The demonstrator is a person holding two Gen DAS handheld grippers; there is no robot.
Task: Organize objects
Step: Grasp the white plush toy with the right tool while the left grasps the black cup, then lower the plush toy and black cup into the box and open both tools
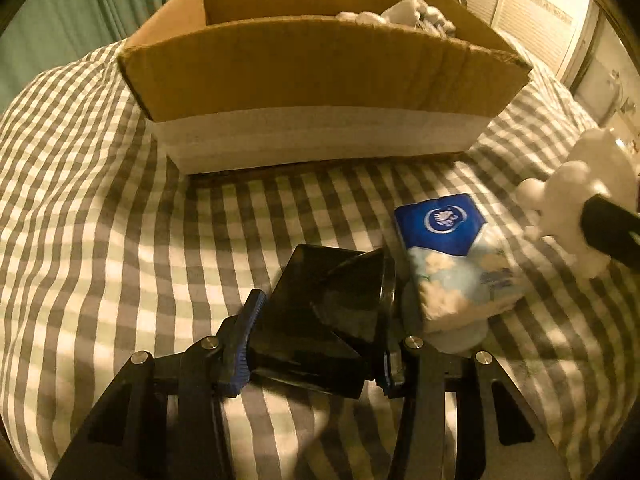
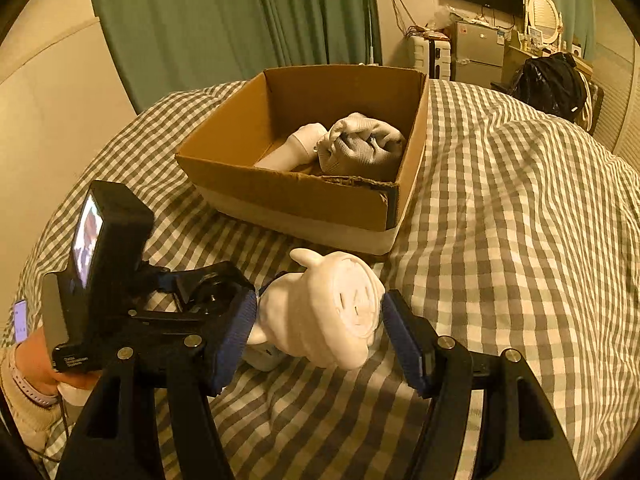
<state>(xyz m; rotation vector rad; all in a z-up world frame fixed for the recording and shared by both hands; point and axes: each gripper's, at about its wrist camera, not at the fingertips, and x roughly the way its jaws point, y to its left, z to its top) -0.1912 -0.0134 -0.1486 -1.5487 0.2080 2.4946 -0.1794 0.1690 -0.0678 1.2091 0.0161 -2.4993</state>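
Left wrist view: the left gripper (image 1: 316, 344) is clamped on a black glossy case (image 1: 304, 320), with both blue pads pressed against its sides. Just to its right on the checked bedcover (image 1: 100, 240) lies a blue and white tissue pack (image 1: 452, 256), touching or nearly touching the case. Beyond them stands the cardboard box (image 1: 320, 76), its near wall facing the camera, with pale items showing above the rim at the back right. At the far right edge a white toy figure (image 1: 576, 200) sits in a dark finger of the other gripper.

Right wrist view: the right gripper (image 2: 320, 332) has its 2 fingers either side of the white toy figure (image 2: 324, 308). The left pad touches the toy; the right pad looks to be at its face or just off it, so I cannot tell whether the grip is firm. The cardboard box (image 2: 304, 200) lies ahead with a grey glove (image 2: 360, 144) and a white rolled item (image 2: 296, 148) inside, and bare floor on its left half.

The step appears to be carrying both items to the box. To do it well, I would confirm the squeeze on the toy before lifting, raise each item clear of the near wall, and release over the bare left half so nothing lands on the glove.
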